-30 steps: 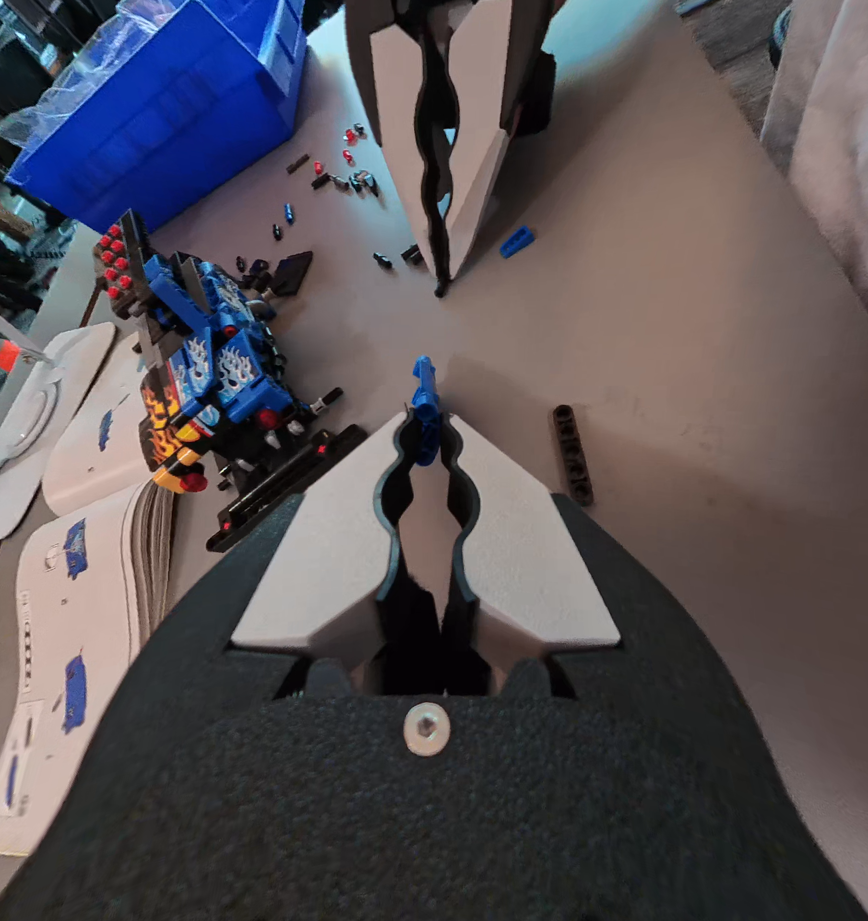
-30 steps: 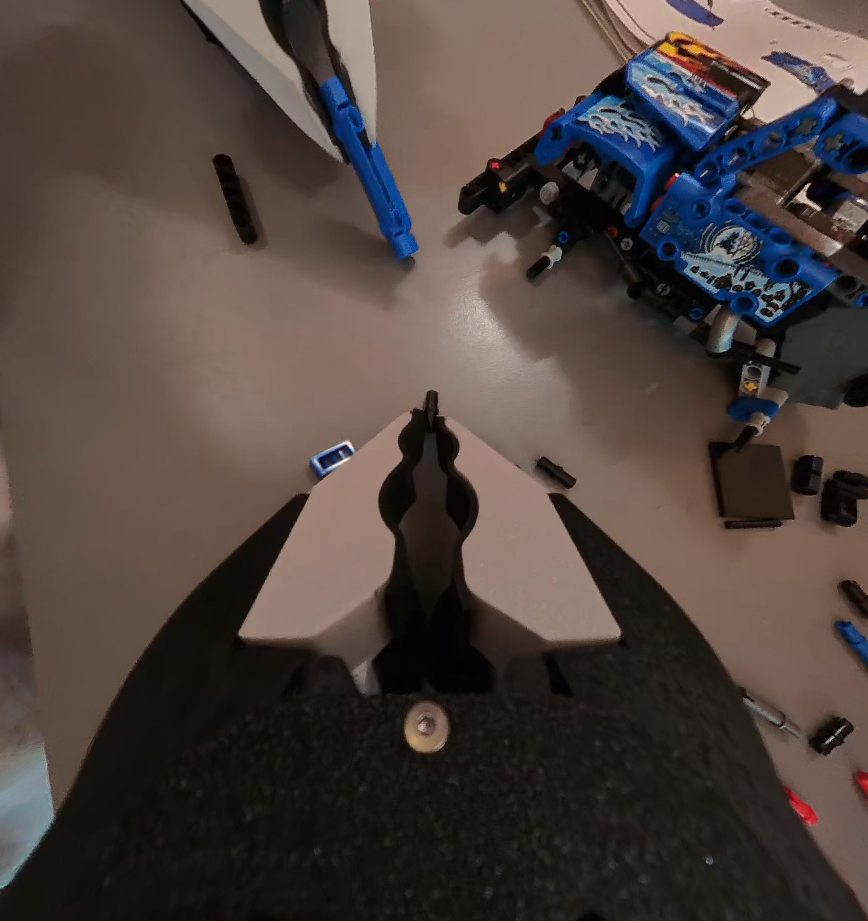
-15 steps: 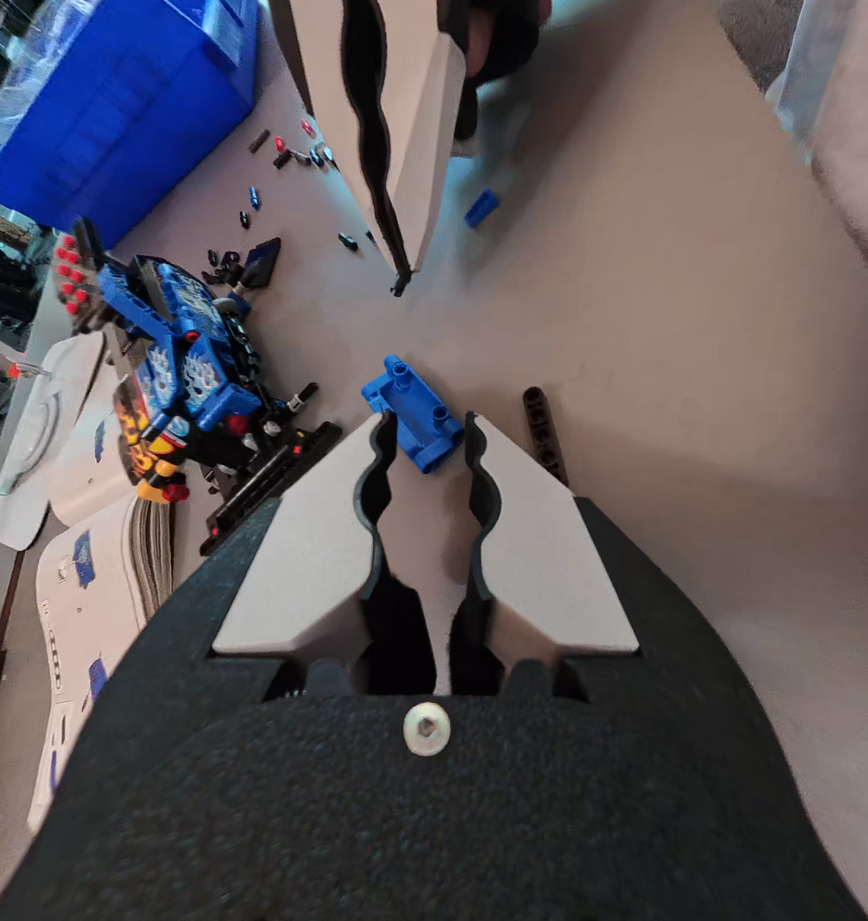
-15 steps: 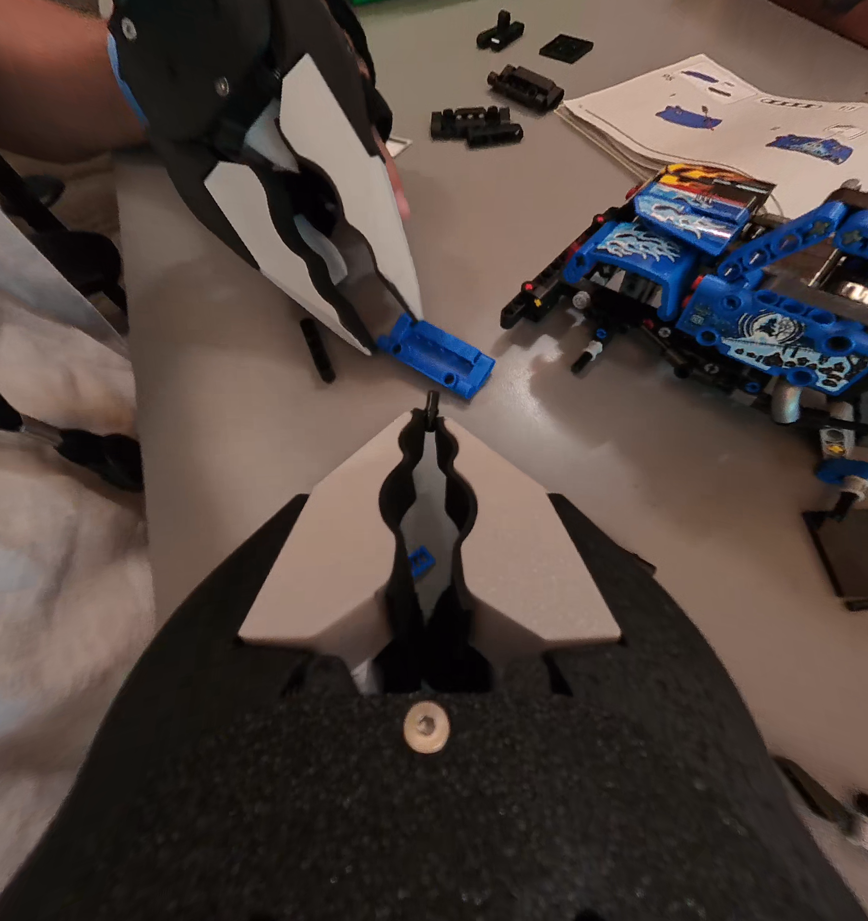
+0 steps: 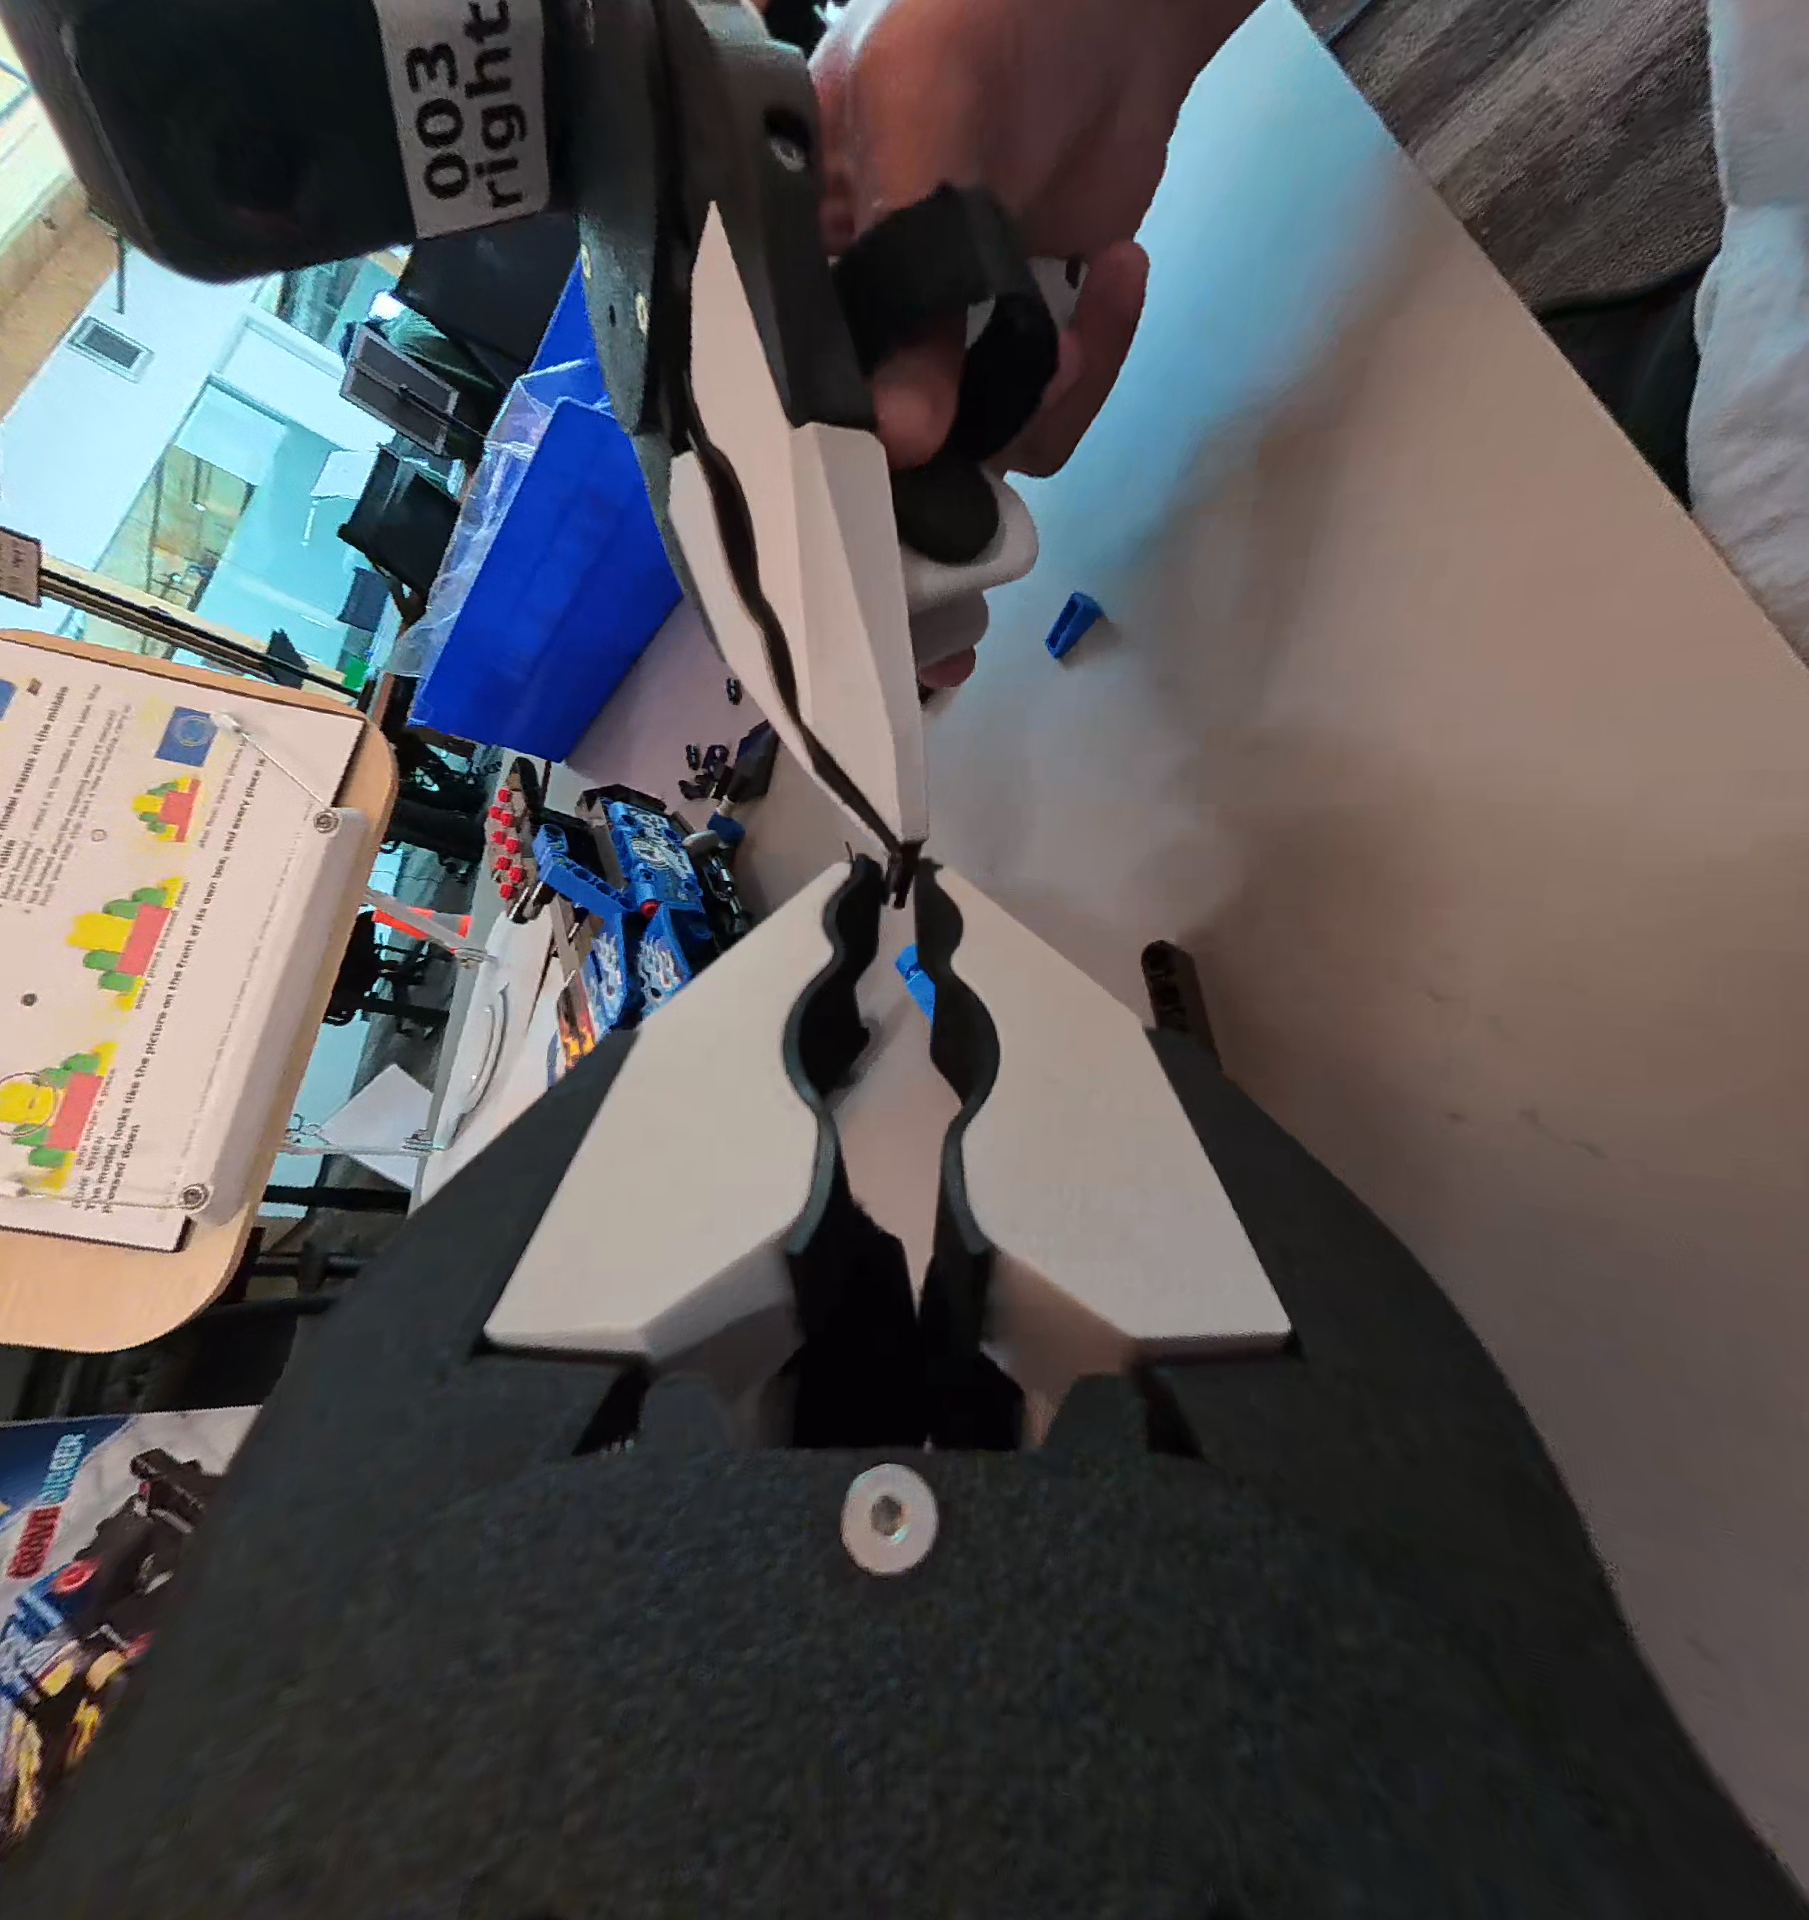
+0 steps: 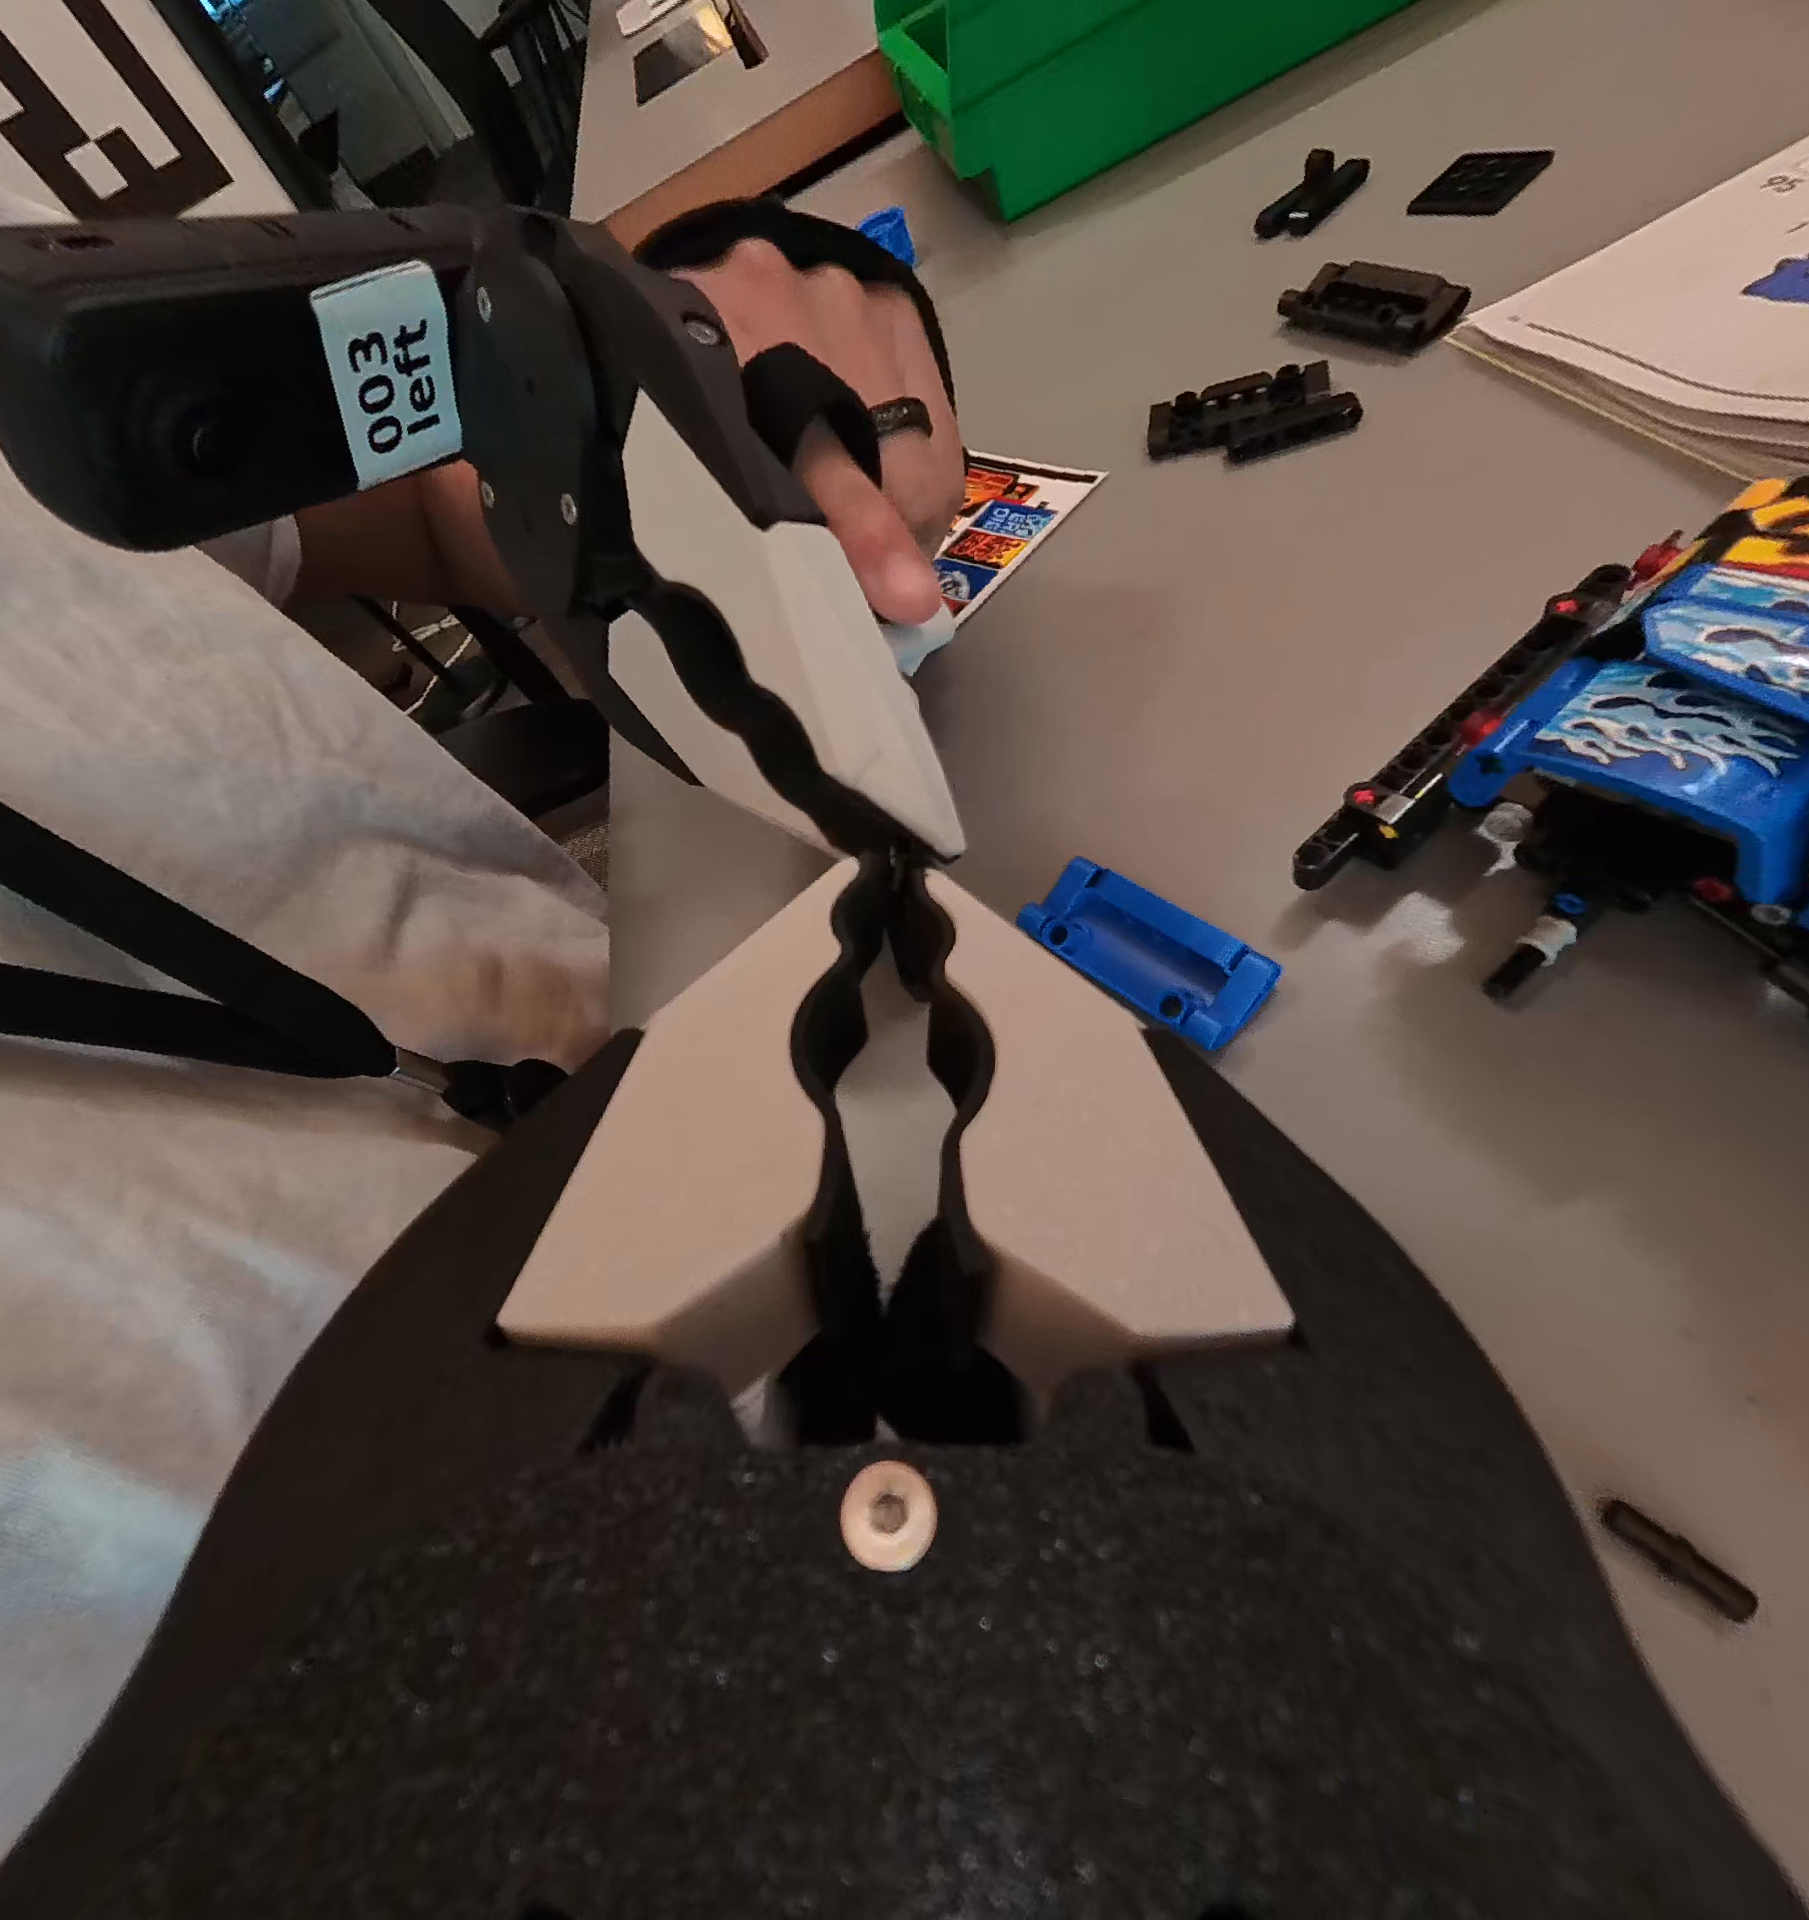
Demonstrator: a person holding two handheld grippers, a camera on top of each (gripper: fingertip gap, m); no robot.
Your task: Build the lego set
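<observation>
My right gripper is shut on a small black pin and holds it above the table. My left gripper meets it tip to tip, and its fingers have closed in on the same pin. The left gripper also shows in the right wrist view, and the right gripper in the left wrist view. A blue panel lies loose on the table just right of the tips; only a sliver of it shows between my left fingers. The blue truck model stands at the right.
A black beam and a small blue piece lie on the table. A blue bin and a green bin stand at the far edges. The booklet, a sticker sheet and black parts lie behind. The small blue piece is about 11 cm from both grippers' fingertips.
My left gripper let go of the blue panel, which now lies flat on the table, then rose and narrowed. Both grippers came together, tips meeting at the black pin.
</observation>
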